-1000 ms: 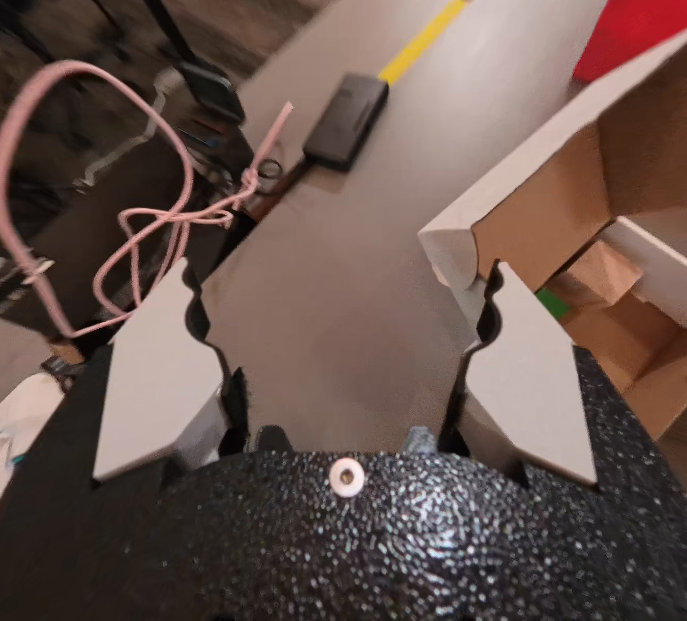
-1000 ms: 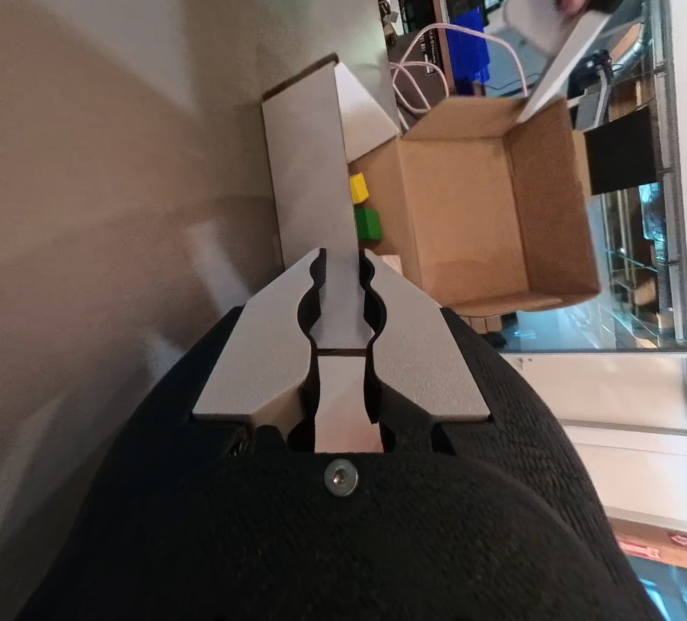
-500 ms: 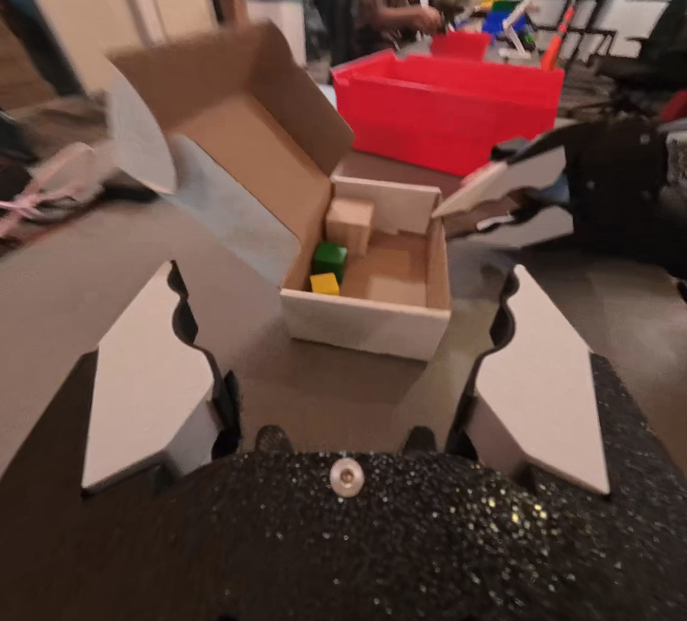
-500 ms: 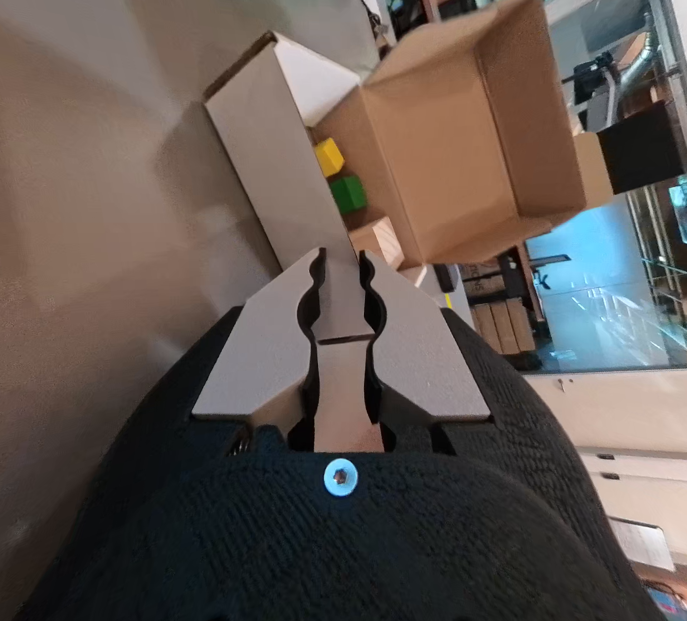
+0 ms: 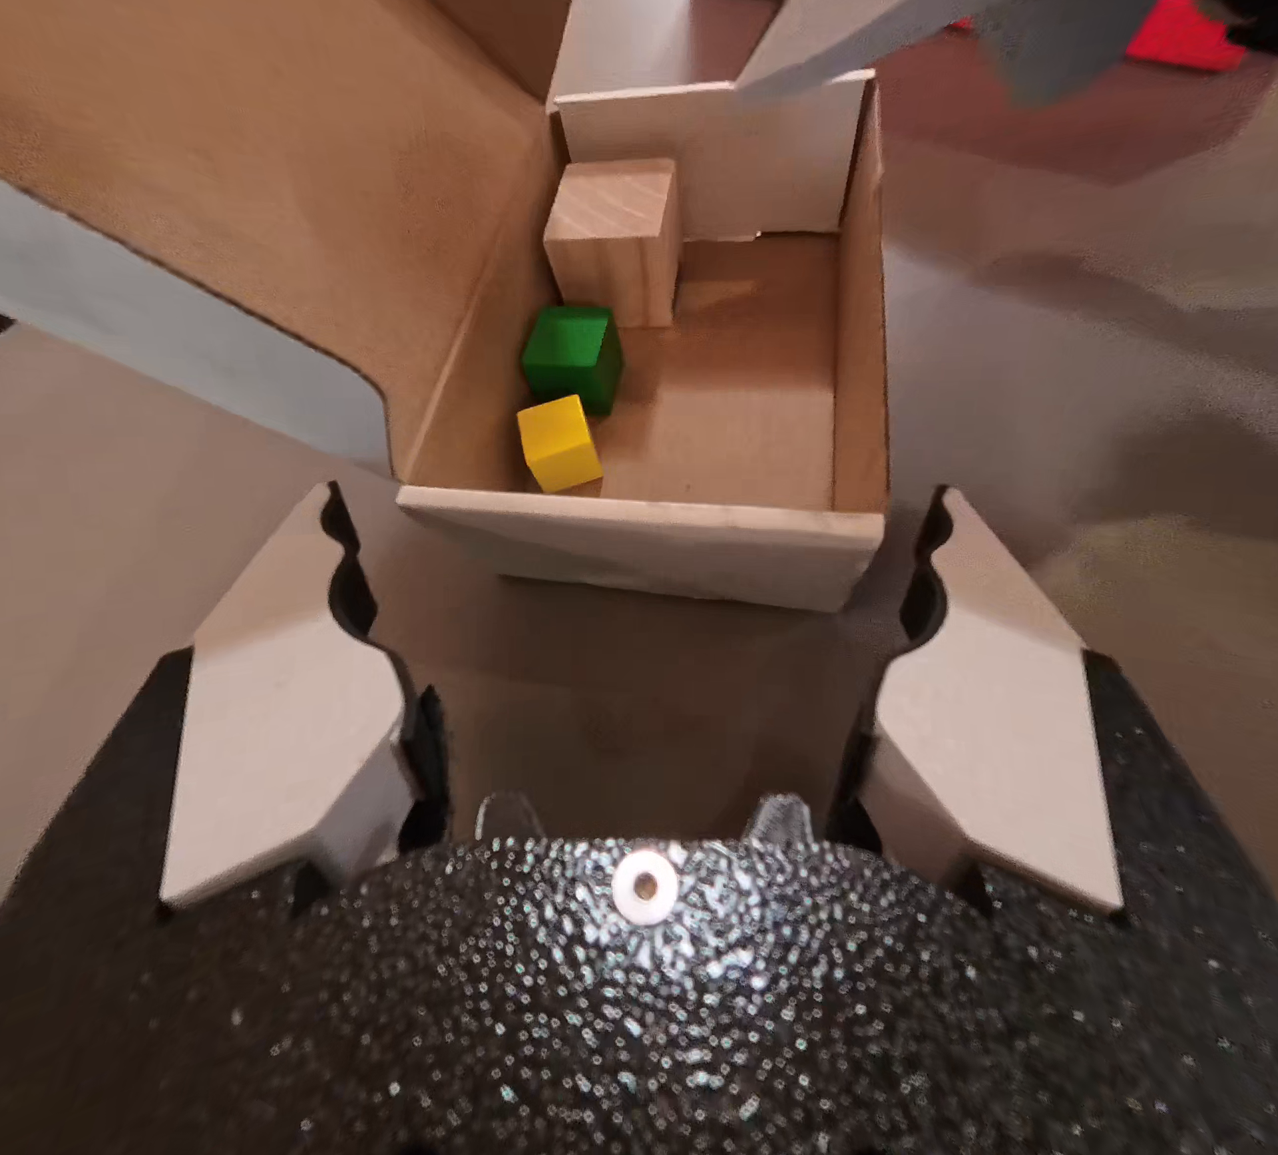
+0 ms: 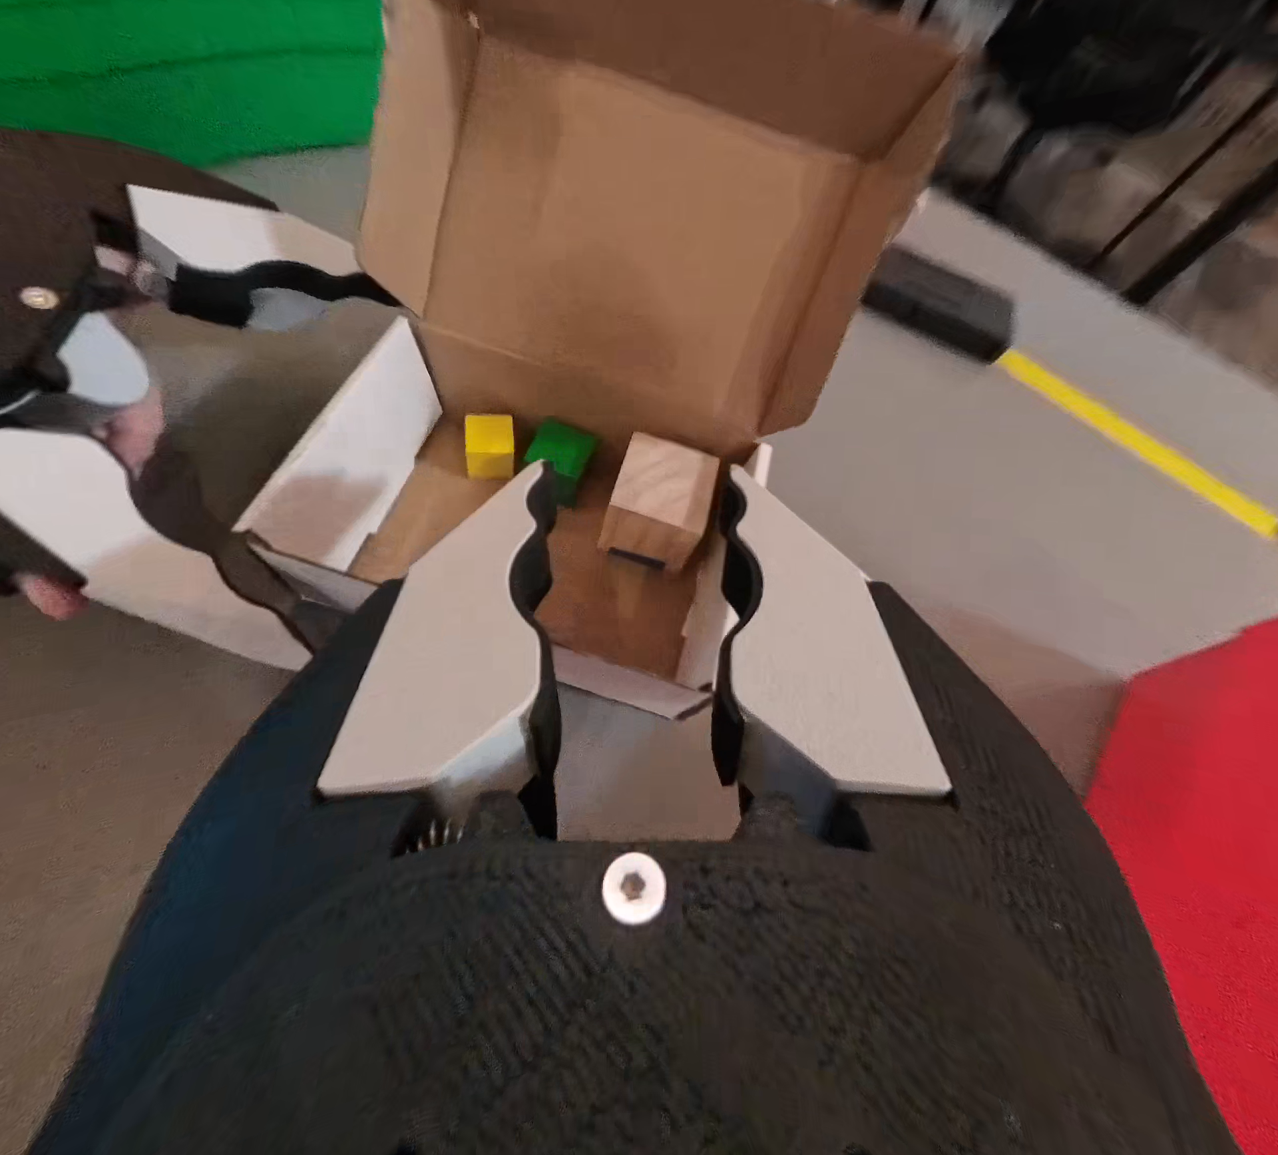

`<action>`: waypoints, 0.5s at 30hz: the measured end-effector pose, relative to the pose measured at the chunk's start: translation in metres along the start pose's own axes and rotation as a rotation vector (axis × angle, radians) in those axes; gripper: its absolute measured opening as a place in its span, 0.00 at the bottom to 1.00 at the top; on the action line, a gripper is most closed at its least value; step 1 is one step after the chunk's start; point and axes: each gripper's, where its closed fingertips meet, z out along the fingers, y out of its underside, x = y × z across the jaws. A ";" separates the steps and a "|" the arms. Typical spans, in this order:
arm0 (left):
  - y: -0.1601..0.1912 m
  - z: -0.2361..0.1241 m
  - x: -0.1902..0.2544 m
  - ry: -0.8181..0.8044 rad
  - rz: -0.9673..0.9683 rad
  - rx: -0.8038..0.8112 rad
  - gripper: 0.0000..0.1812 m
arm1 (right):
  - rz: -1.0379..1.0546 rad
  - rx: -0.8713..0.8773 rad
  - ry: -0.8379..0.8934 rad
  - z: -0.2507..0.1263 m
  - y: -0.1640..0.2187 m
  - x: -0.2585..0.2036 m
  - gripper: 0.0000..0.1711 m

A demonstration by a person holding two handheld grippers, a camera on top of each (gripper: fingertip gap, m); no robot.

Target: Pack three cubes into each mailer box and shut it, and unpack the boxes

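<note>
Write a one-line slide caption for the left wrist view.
Open left gripper faces an open mailer box holding yellow cube, green cube and wooden cube.

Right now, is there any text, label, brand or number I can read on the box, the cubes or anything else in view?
None readable.
Mailer box: plain cardboard, no print showing.
Yellow cube, green cube, wooden cube: unmarked faces.
Red bin: no marking visible.
Background shelves: too blurred to tell.

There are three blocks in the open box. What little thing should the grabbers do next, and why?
Probably lower the right gripper onto the wooden cube: it is the nearest cube ahead of the open fingers, and the mailer box lid stands up. The open left gripper waits outside.
</note>
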 end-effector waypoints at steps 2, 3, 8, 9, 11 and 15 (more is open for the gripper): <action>0.000 0.002 0.005 0.035 0.002 -0.009 0.82 | 0.003 -0.134 -0.025 0.017 0.008 0.000 0.30; 0.000 0.001 0.006 0.052 -0.002 -0.006 0.83 | -0.002 -0.187 -0.030 0.023 0.011 -0.001 0.30; -0.004 -0.004 0.008 0.095 -0.036 0.032 0.69 | 0.012 -0.370 0.034 0.043 0.026 0.006 0.41; -0.003 -0.004 0.008 0.094 -0.032 0.030 0.69 | 0.018 -0.386 0.056 0.045 0.028 0.010 0.42; -0.003 -0.004 0.009 0.086 -0.016 0.026 0.69 | 0.037 -0.398 0.088 0.046 0.031 0.015 0.41; -0.002 -0.004 0.009 0.085 -0.018 0.024 0.69 | 0.049 -0.456 0.087 0.037 0.032 0.009 0.36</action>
